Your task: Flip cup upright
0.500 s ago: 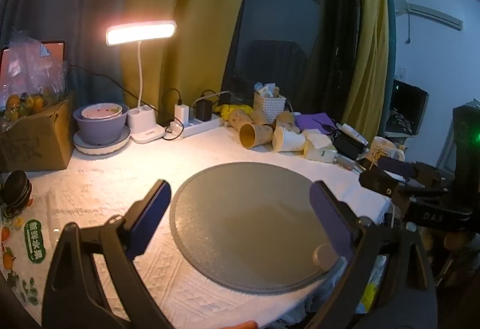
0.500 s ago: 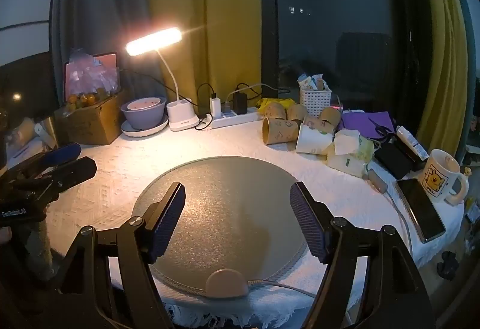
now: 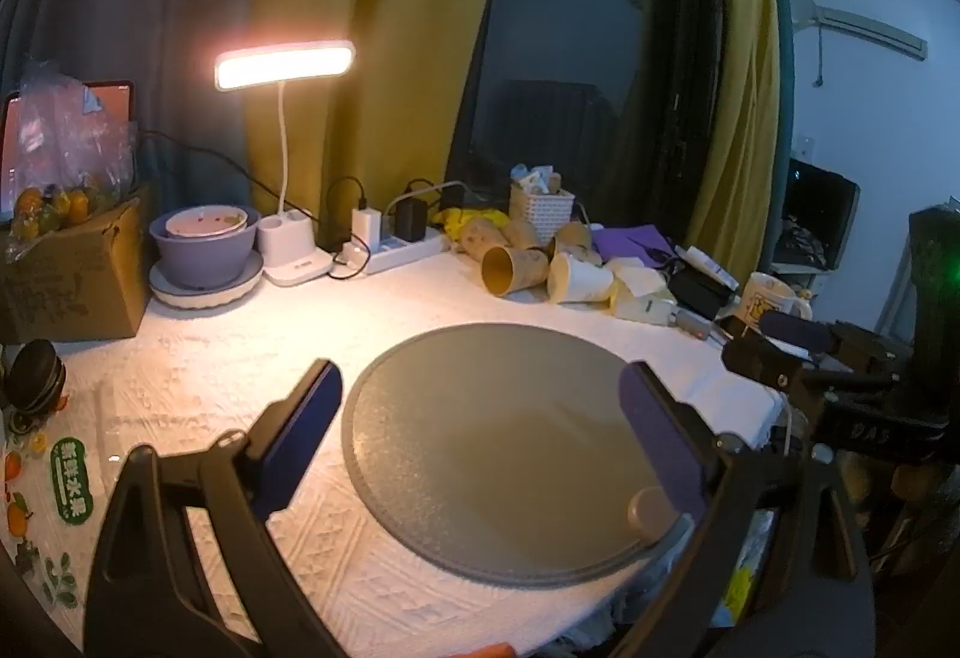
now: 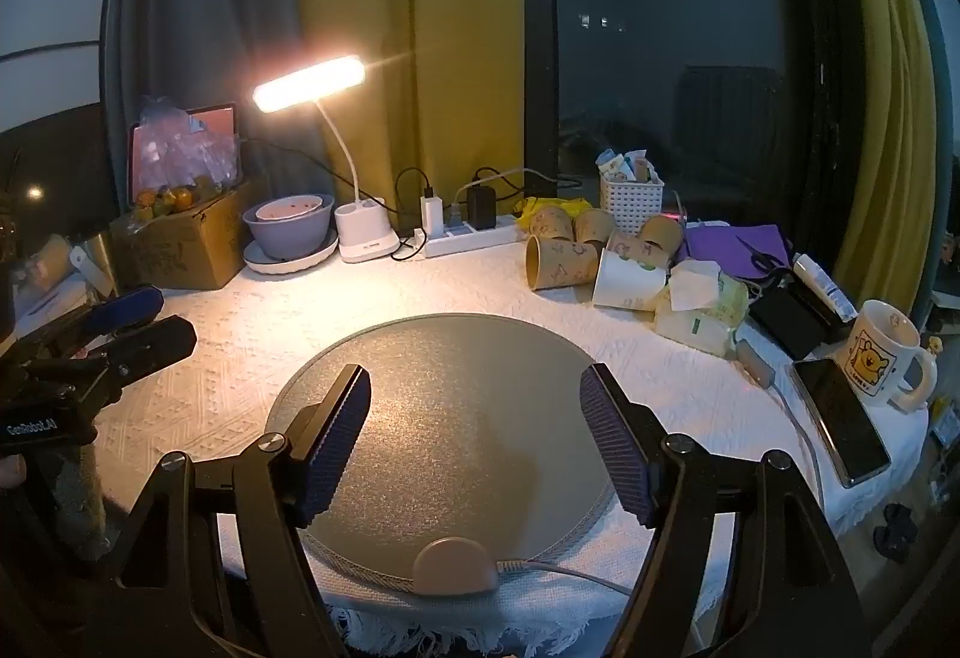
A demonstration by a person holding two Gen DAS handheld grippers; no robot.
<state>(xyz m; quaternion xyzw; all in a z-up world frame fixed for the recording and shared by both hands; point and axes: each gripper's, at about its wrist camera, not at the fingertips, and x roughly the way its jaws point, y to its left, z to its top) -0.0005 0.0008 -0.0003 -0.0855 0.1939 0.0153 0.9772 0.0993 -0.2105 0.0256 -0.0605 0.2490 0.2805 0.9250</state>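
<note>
Several paper cups lie on their sides at the back right of the table: a brown cup (image 4: 561, 263) with its mouth to the left, and a white cup (image 4: 629, 280) beside it. They also show in the left wrist view, brown cup (image 3: 515, 269) and white cup (image 3: 579, 278). My left gripper (image 3: 480, 430) is open and empty over the round grey mat (image 3: 510, 466). My right gripper (image 4: 480, 442) is open and empty over the same mat (image 4: 444, 418). Both are well short of the cups.
A lit desk lamp (image 4: 360, 238), a power strip (image 4: 468, 238), a purple bowl on a plate (image 4: 291, 232) and a cardboard box (image 4: 180, 244) stand at the back. A white basket (image 4: 631, 202), a mug (image 4: 882, 352) and a phone (image 4: 840, 421) are at the right.
</note>
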